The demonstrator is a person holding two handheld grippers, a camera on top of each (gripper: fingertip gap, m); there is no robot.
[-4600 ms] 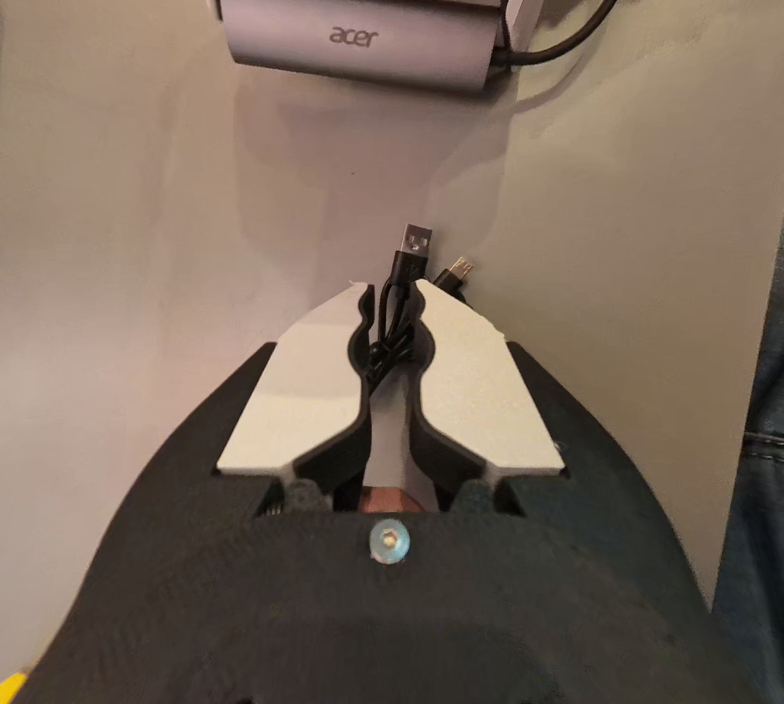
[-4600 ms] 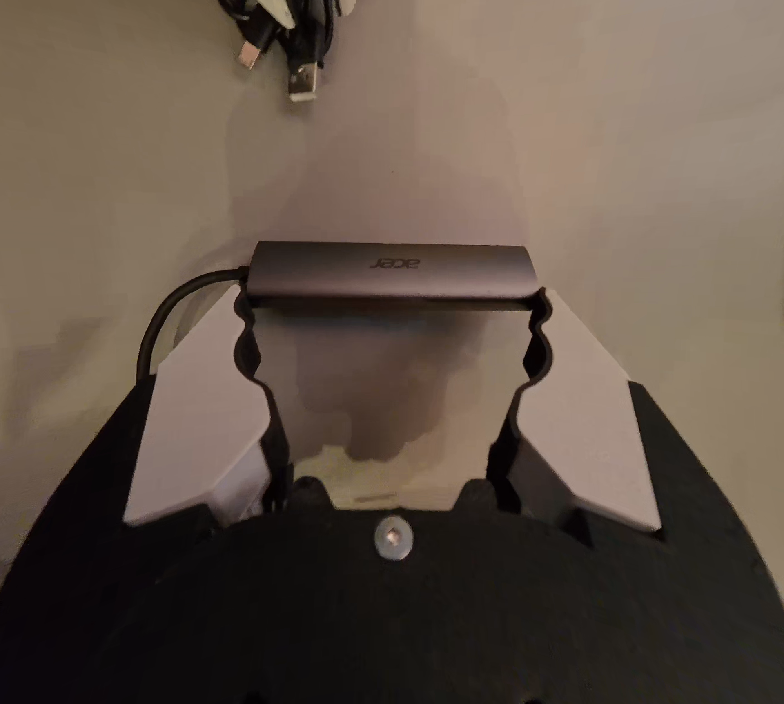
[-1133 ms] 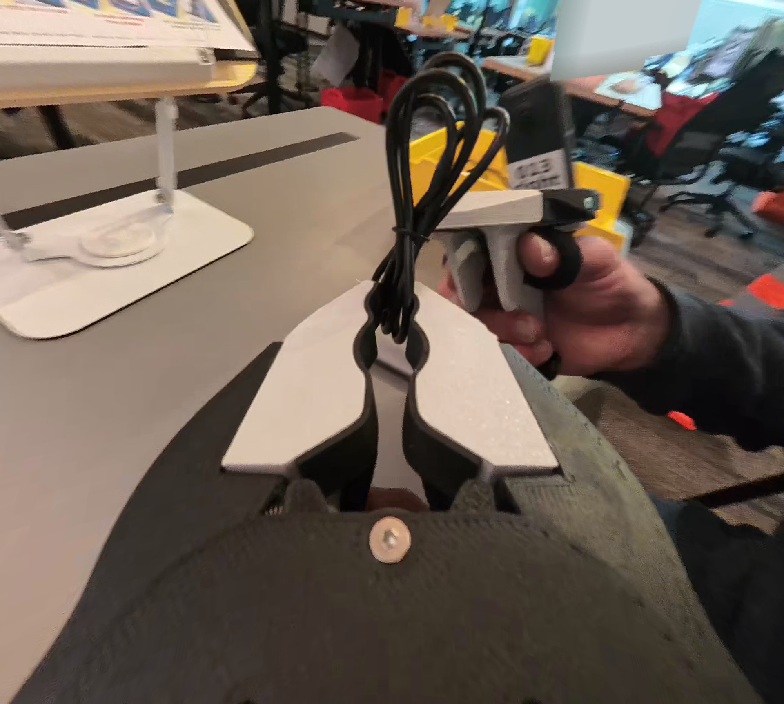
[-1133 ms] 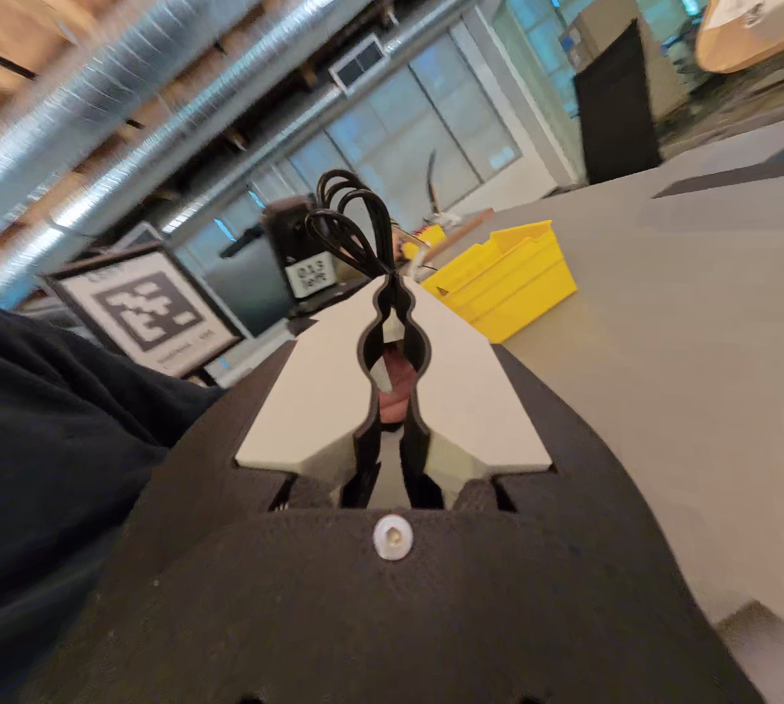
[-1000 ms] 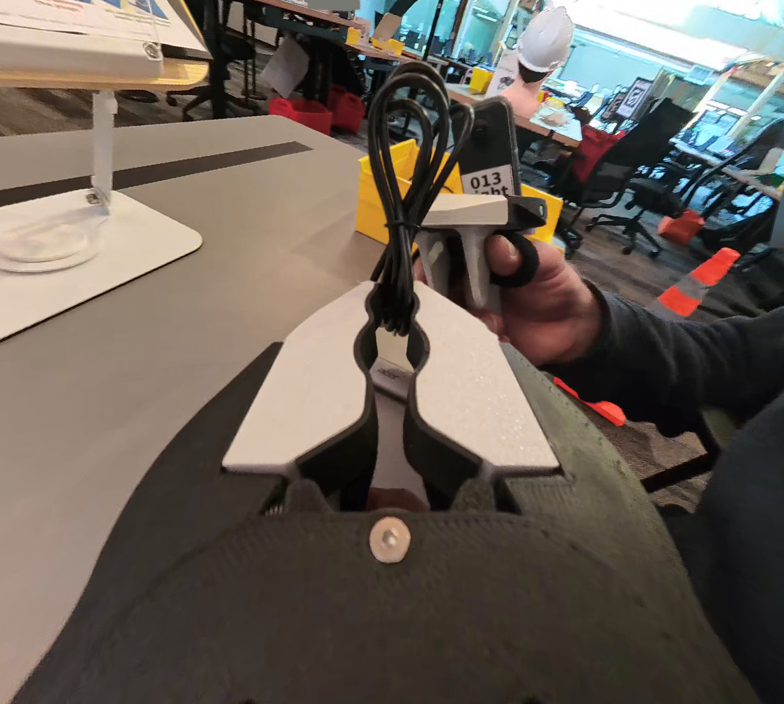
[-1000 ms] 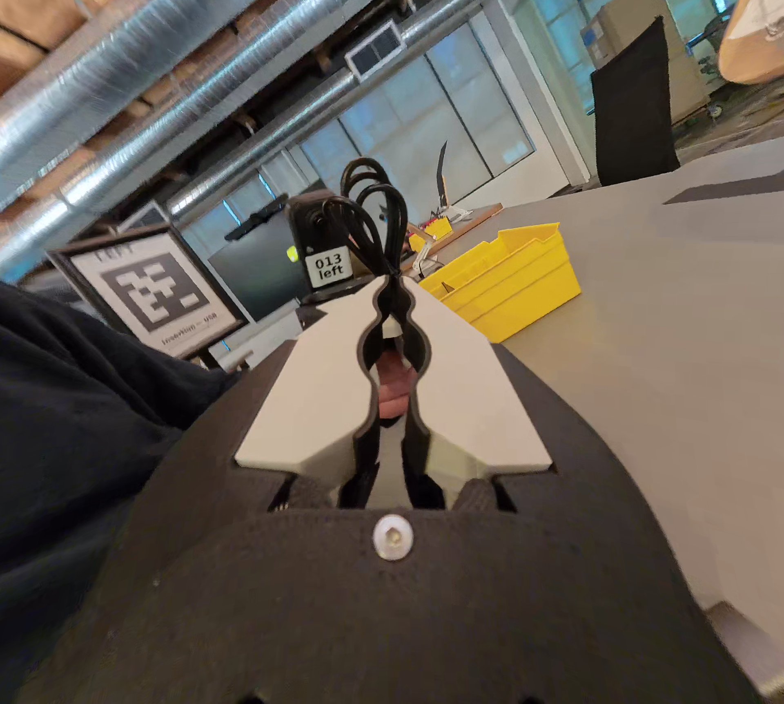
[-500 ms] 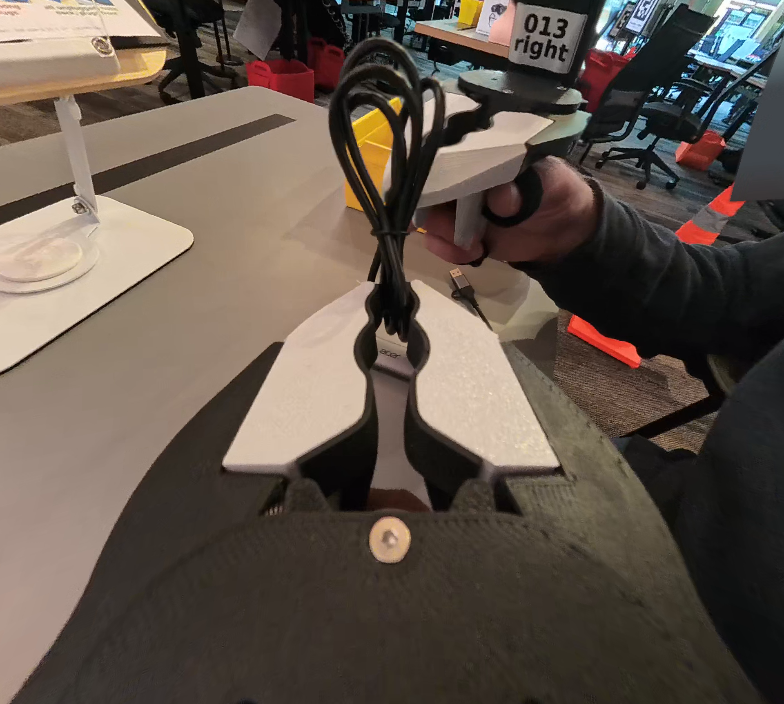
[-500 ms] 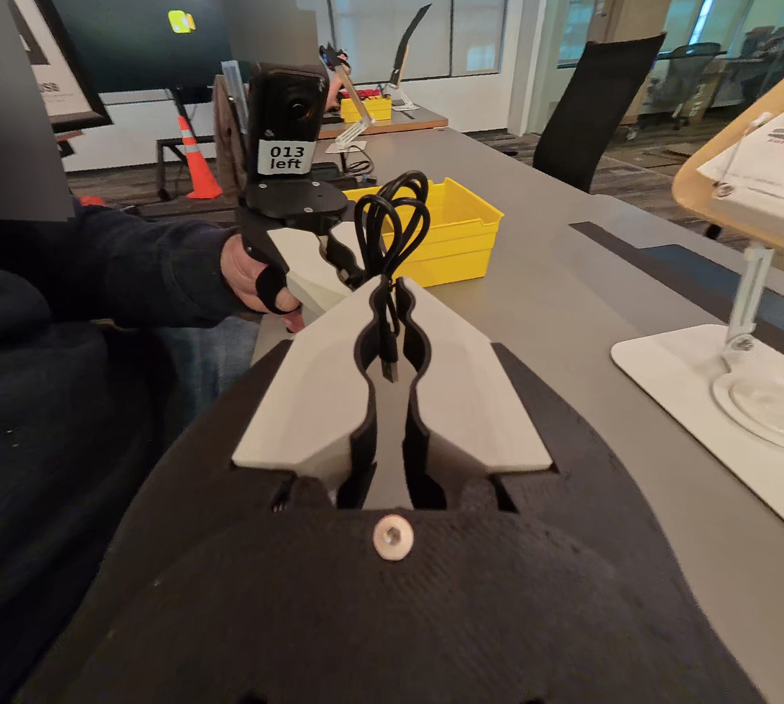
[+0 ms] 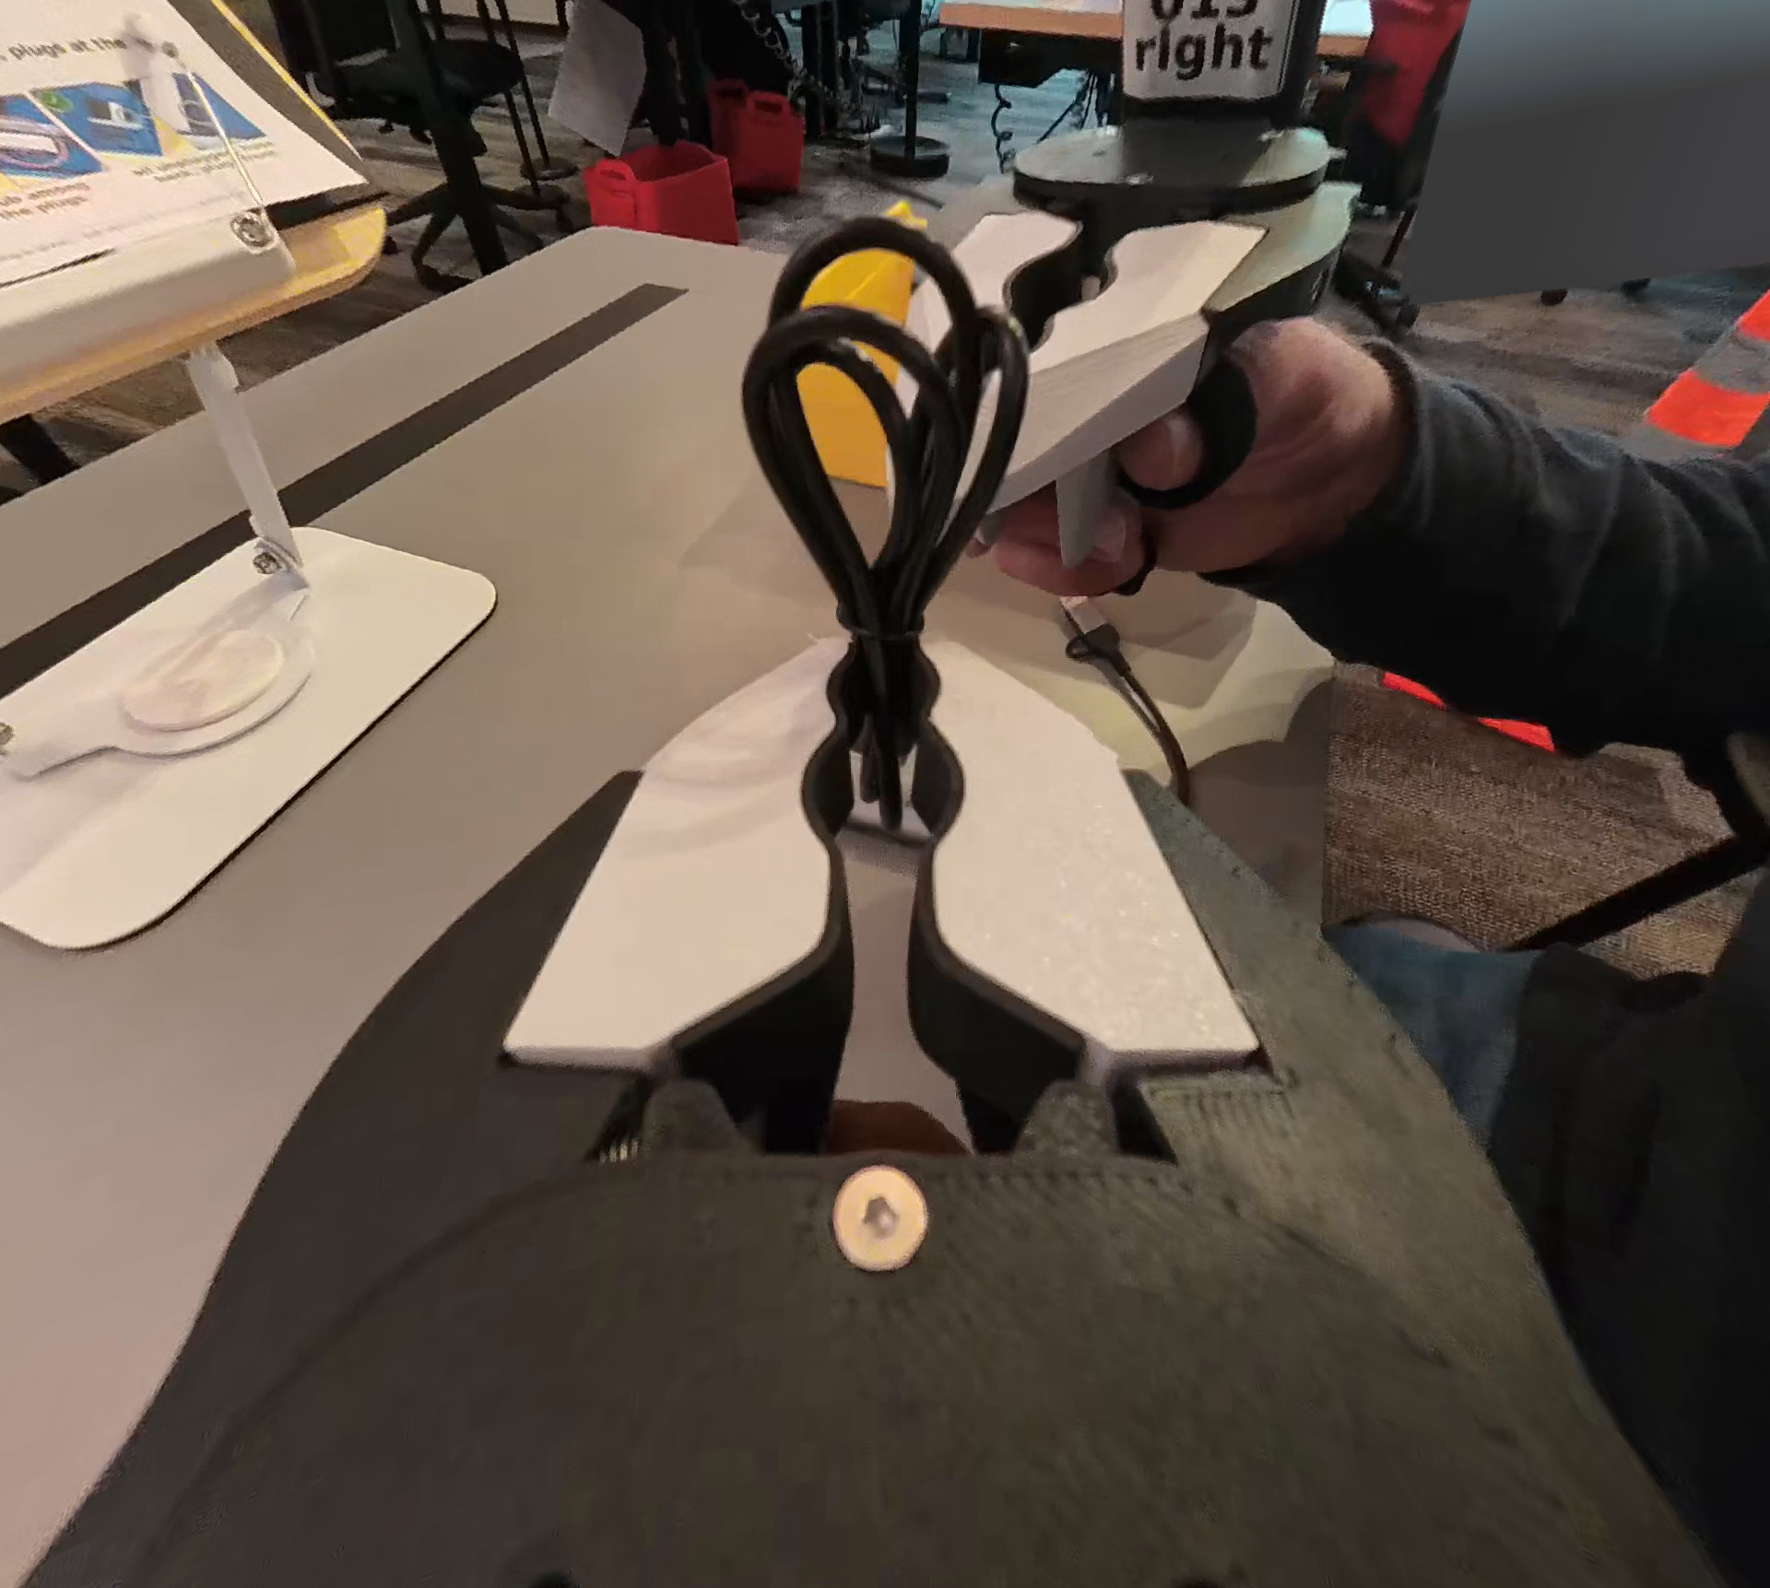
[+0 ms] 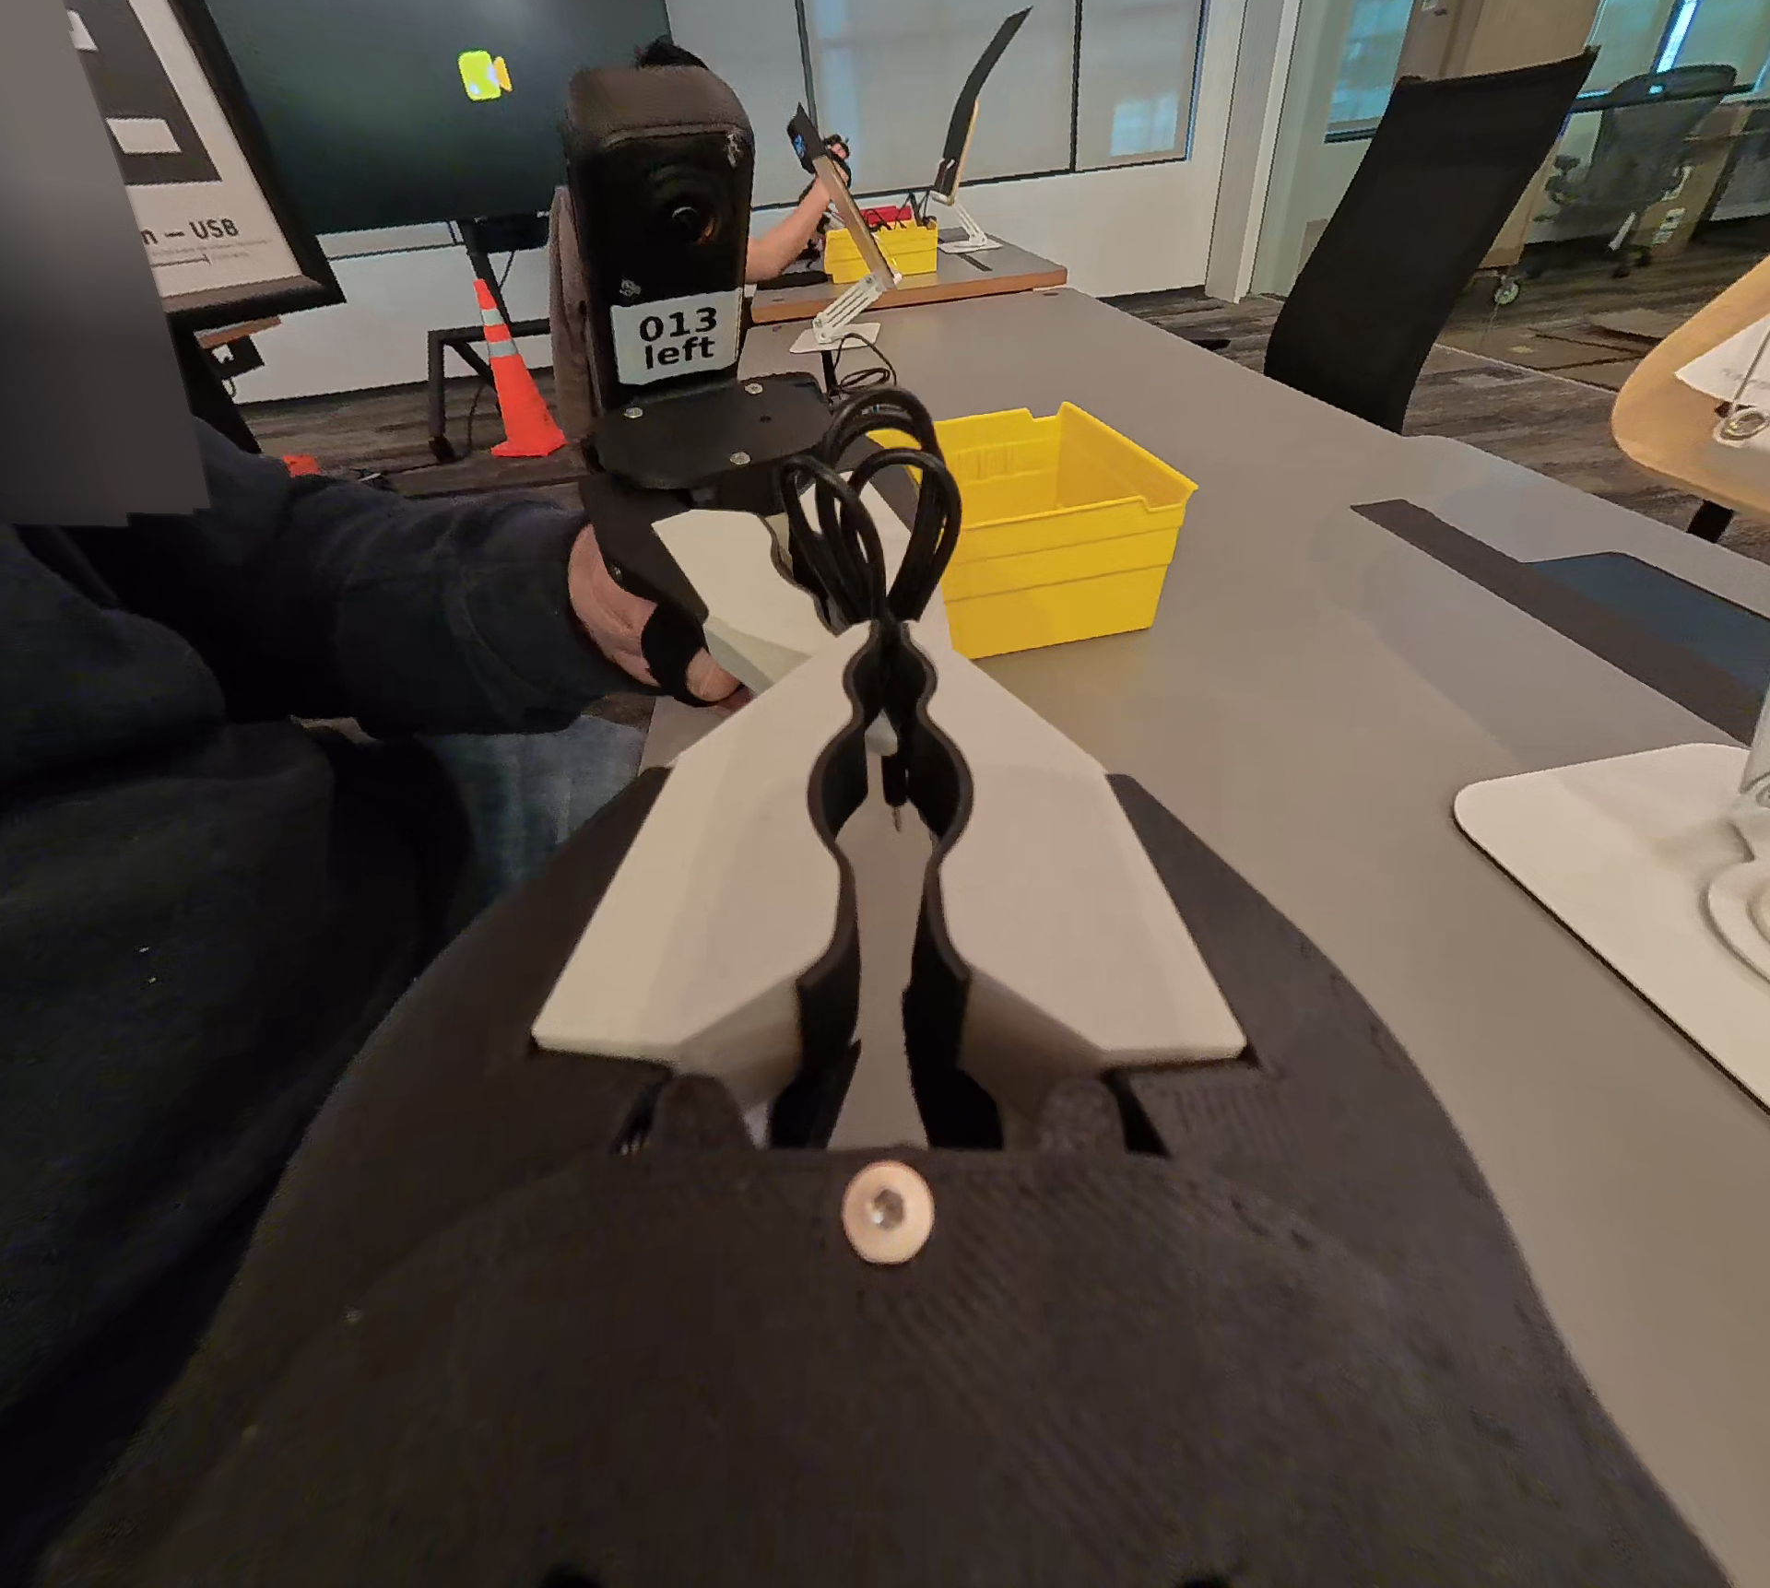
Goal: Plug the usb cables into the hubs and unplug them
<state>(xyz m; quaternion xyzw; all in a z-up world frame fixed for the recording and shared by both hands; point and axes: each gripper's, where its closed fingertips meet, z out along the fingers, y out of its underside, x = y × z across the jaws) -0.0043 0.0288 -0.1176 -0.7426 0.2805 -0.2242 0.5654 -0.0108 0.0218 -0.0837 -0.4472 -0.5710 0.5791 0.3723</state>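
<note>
A coiled black USB cable (image 9: 876, 594), tied at its waist, stands with its loops up in my left gripper (image 9: 881, 661), which is shut on it. A pale sliver, perhaps the grey hub, shows between the left fingers. My right gripper (image 10: 886, 661) has its jaws closed with nothing held. It faces the left gripper (image 10: 805, 584), and the cable (image 10: 886, 618) shows just past its tips. In the left wrist view the right gripper (image 9: 1039, 307) sits behind the loops, held by a hand (image 9: 1274, 441).
A loose black cable with a USB plug (image 9: 1097, 632) lies on the grey table (image 9: 575, 489) near its right edge. A yellow bin (image 10: 1054, 546) stands beyond the grippers. A white stand base (image 9: 239, 680) with a sign board is at the left. The person's dark sleeves are close. Less than 4 cm separates the two grippers' tips.
Since 4.6 s ago the right gripper let go of the hub and closed, and both grippers tilted up from the table to face each other. Over the last second they drew closer.
</note>
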